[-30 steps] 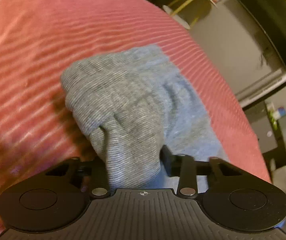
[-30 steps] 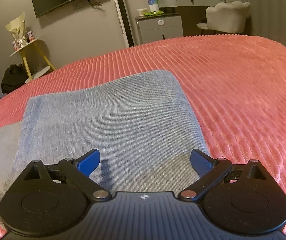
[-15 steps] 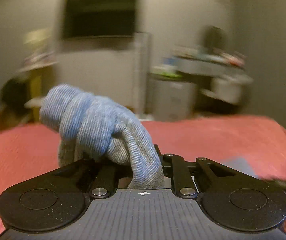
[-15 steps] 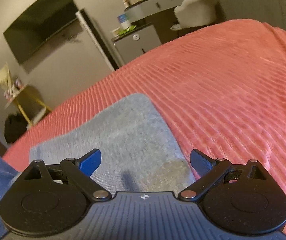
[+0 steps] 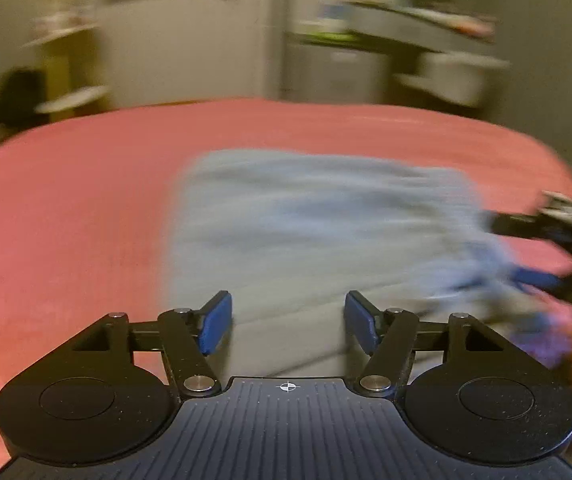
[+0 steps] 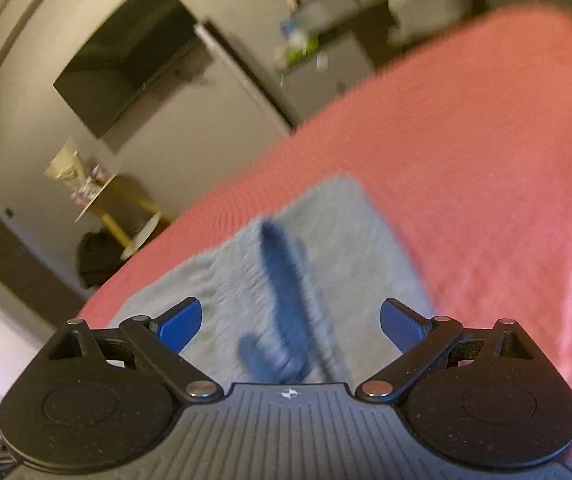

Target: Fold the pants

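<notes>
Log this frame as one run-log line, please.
stage: fold laid | pants: folded flat on red bedspread | left gripper: opening, nothing between pads | right gripper: open, empty

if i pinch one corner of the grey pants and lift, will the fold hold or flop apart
Probably flop: the grey pants look like soft knit that drapes flat on the red bedspread, with nothing stiff showing. They likely weigh little for their size. Pushed, the ribbed cover would probably drag and bunch them rather than let them slide.
</notes>
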